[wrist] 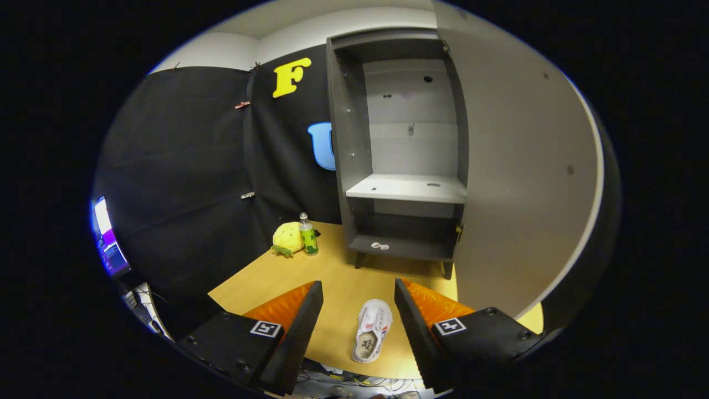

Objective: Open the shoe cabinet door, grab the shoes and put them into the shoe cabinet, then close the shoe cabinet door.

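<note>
A tall grey shoe cabinet [354,138] stands at the far side of the wooden floor, its door [520,166] swung wide open to the right. Inside I see a pale middle shelf [407,188] and a dark bottom shelf [401,247] with a small white bit lying on it. One white shoe [372,331] lies on the floor below, its opening facing me, seen between my two fingers. My gripper [359,291] is open, high above the shoe and apart from it, holding nothing.
A yellow plush toy [288,238] and a green-labelled bottle [308,235] sit on the floor left of the cabinet, by the black cloth wall. A lit screen [108,238] is at the far left. Cables [343,382] lie past the floor's near edge.
</note>
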A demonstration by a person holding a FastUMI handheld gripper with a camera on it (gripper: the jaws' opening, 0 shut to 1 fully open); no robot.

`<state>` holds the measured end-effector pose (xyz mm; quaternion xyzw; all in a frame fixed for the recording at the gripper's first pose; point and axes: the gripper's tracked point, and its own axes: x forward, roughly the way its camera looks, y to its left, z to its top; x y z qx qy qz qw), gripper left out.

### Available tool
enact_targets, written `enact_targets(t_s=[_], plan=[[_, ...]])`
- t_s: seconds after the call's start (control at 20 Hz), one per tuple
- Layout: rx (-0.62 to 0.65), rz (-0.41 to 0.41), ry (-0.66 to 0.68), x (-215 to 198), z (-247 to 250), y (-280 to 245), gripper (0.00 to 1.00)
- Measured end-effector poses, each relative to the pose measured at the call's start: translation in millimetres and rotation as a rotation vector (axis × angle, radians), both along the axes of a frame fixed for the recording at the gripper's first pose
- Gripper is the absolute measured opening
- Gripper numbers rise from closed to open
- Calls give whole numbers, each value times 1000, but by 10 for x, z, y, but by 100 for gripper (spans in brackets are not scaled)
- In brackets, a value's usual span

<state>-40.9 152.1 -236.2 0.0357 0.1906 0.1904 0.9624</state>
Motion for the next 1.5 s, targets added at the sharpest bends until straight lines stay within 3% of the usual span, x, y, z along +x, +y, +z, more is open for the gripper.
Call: enact_targets(t_s=[0.35, 0.55, 0.65, 0.85, 0.95, 1.0, 1.15, 1.4, 1.5], plan=[[-19, -83, 326, 26, -1687, 224, 88], [-47, -105, 390, 34, -2269, 288, 88], [-62, -117, 390, 112, -2446, 319, 83], [-78, -158, 381, 341, -2812, 389, 63], [-83, -175, 367, 474, -2935, 438, 61], [-90, -178, 345, 534, -2949, 457, 55], [-156, -221, 262, 703, -2928, 390, 53], [-155, -174, 235, 899, -2958, 487, 7], [-129, -168, 265, 943, -2910, 445, 5]])
